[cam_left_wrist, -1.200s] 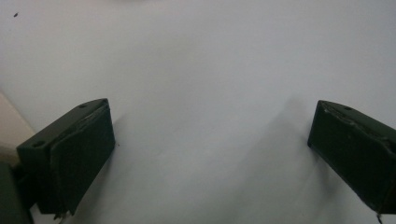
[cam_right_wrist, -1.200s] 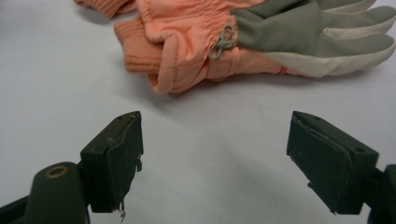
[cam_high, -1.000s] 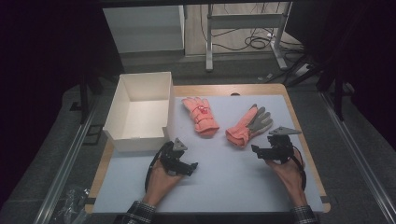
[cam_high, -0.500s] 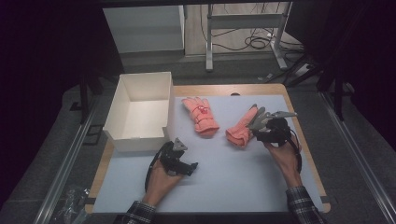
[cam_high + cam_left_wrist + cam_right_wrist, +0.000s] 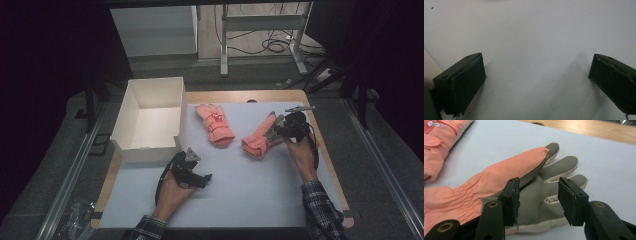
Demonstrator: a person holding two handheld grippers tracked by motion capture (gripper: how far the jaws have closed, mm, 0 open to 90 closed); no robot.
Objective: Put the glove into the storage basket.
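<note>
Two orange gloves lie on the pale mat (image 5: 250,190). The left glove (image 5: 215,124) lies back up, with a small picture on it. The right glove (image 5: 257,139) lies with its grey palm (image 5: 536,205) showing. My right gripper (image 5: 276,131) sits at that glove's finger end. Its jaws have just been closing and stand partly apart over the palm (image 5: 540,200); the pads (image 5: 511,200) do not pinch the fabric. My left gripper (image 5: 201,178) rests low on the mat near the front, jaws wide open (image 5: 536,82) around bare mat.
An open white box (image 5: 127,120) stands at the table's left, just beyond my left hand. The left glove (image 5: 439,137) lies close beside the right gripper's path. Bare wooden table edge (image 5: 327,150) runs along the right of the mat.
My right hand has moved away from the table's front onto the right glove, and its jaws have narrowed. The left hand and both gloves have stayed put.
</note>
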